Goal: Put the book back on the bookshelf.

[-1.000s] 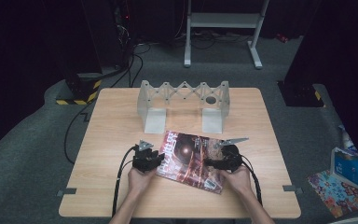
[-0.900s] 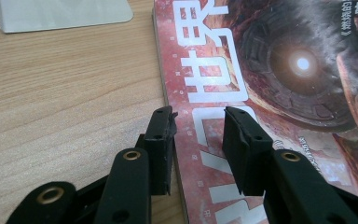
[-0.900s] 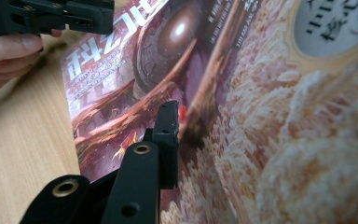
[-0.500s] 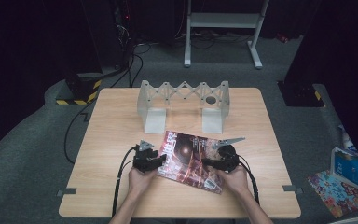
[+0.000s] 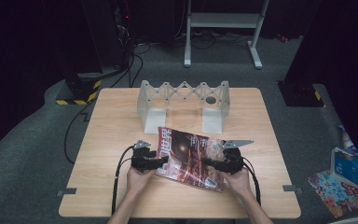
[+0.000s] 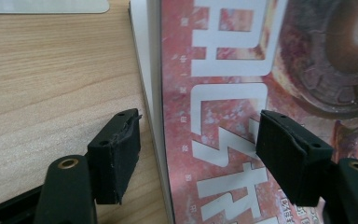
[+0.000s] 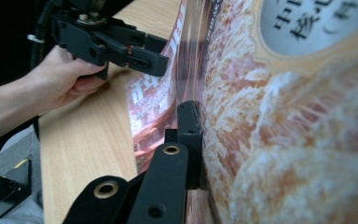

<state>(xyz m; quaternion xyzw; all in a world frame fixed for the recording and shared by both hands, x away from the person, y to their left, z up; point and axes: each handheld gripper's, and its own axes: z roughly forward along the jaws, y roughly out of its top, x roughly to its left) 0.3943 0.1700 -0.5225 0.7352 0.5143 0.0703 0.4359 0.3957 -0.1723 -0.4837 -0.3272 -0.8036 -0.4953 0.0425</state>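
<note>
Glossy paper is the trouble here: the magazine [image 5: 190, 157] lies on the bench [image 5: 112, 121] just in front of the grey folding rack [image 5: 183, 100], and its slick cover gives my tools little to bite. My right tool [image 5: 213, 163] is clenched on the magazine's right edge; in the right gripper view one jaw presses flat against the cover, which bows up beside it. I judge that if I lift from that edge alone, only the cover or a few pages will come up, and they could crease or tear at the spine. A pull away from the rack might also slip the sheet out of the jaws.

My left tool [image 6: 200, 163] is released, its jaws spread wide astride the magazine's left edge, one over bare wood and one over the red cover, touching neither that I can see. Closing it there risks shoving the spine sideways instead of catching it, since the edge lies flat on the wood.

Both my hands come in from the near side of the bench, on the side of the magazine away from the rack. The left hand [image 5: 139, 178] holds its tool low and pointing toward the right one; the right hand [image 5: 238, 181] mirrors it, wrist low, jaws aimed inward.
</note>
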